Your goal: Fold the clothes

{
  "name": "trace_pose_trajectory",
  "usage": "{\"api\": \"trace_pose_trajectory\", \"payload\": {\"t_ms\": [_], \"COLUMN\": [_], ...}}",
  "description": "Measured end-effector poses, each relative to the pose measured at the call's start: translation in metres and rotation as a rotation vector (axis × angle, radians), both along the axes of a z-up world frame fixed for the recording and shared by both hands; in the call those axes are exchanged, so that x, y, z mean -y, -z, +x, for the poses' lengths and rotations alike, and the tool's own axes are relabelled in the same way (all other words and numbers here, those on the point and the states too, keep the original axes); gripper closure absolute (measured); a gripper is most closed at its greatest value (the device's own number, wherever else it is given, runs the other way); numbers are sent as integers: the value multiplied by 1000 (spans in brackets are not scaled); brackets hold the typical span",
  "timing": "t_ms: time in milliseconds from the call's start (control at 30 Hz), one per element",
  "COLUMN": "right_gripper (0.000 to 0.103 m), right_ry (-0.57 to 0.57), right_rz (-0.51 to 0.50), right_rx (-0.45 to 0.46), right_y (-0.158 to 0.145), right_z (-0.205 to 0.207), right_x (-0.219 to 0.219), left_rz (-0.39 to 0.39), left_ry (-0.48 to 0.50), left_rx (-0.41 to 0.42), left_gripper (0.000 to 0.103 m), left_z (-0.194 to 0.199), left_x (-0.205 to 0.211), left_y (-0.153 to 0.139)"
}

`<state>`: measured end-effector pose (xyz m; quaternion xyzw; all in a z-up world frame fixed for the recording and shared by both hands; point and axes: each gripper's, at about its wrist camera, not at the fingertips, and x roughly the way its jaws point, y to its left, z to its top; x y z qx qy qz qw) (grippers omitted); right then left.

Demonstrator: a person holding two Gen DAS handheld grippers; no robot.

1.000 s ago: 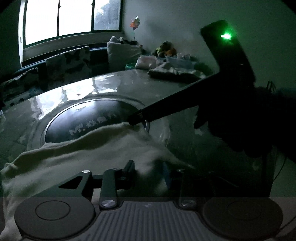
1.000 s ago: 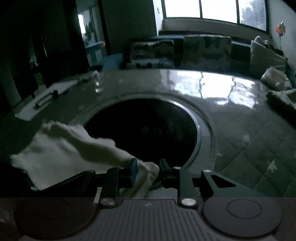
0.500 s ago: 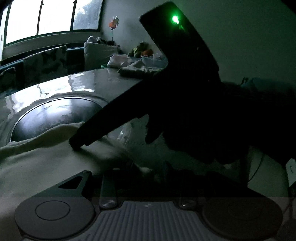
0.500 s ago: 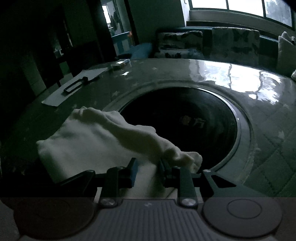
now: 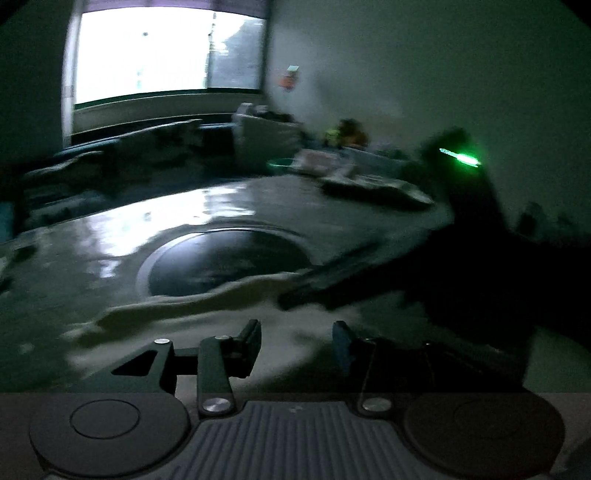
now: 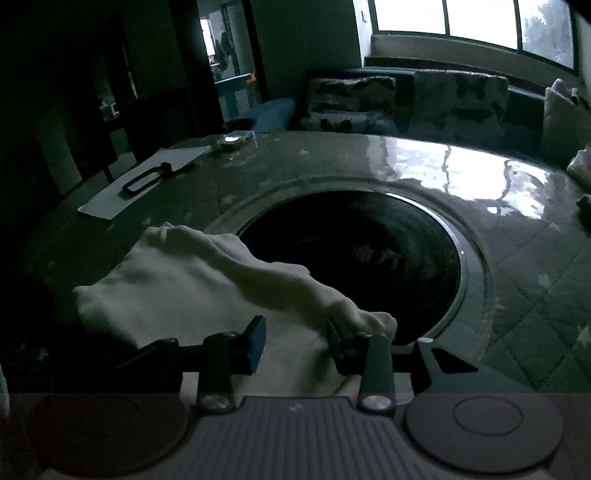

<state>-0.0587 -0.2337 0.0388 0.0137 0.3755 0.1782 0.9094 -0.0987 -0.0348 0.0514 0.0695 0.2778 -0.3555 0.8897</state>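
2 grippers: both low over the near edge of a round table (image 6: 517, 258), each hand-held, in a dim room.
Garment: a cream-white cloth (image 6: 177, 280), (image 5: 207, 314), lies on the table's near side, its far edge lapping over the rim of the dark round inset (image 6: 369, 251) in the table's middle.
Left gripper (image 5: 295, 343): jaws opening, a clear gap between the 2 fingers; cloth lies beneath and between them, and the pads do not press on it. This view is blurred.
Right gripper (image 6: 295, 343): jaws opening, fingers apart; a raised fold of the cloth runs to the right finger (image 6: 341, 345) and bunches against it, while the left finger stands clear of it. Nothing is pinched.
Right gripper seen from the left: a dark shape with a green light (image 5: 461, 158), its tip down at the cloth's far edge.
Far side: more pale clothes (image 5: 369, 181) heaped at the table's edge.
Left side of table: 1 flat sheet with a dark object on it (image 6: 144, 181).
Beyond: cushioned bench (image 6: 424, 103) under a bright window (image 6: 461, 18).
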Motion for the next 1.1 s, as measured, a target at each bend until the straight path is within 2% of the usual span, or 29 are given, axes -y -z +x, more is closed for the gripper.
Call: {"api": "trace_pose_trajectory", "payload": {"t_ms": [67,200,267,467,633,667,800,900,1067,1100], "right_gripper": [54,45,33,25,19,14,10,0,0,0], "right_ry": [10,1,-5,-15,12,20,39,52,73,73], "right_rz": [-13,-41,-53,-92,-102,-95,-78,-82,-44,-45], "right_rx": [20,61,74,91,95,96,101,107,107,108], "right_y": [-2,-5,-5,7,17,18,22,25,31,31], "right_z": [-4,-13,-17,-27,-34,-34,-35,-34,-34,-34], "right_x": [-6,-23,-32,-57,-62,-61,-57,-56,-52,-52], "left_rz": [22,69,86,123,120,121,115,118,93,86], "left_ry": [-69,-211,-274,-393,-432,-439,-468,-477,-488,-490], "left_rx": [-9,-57,-75,-134,-159,-164,-195,-203,-227,-234], "left_gripper": [55,54,53,45,38,37,32,28,16,11], "left_z": [12,34,40,46,40,40,43,45,47,48], "left_x": [-9,-24,-33,-52,-61,-61,-62,-60,-60,-61], "left_y": [2,10,13,22,24,24,28,29,31,31]}}
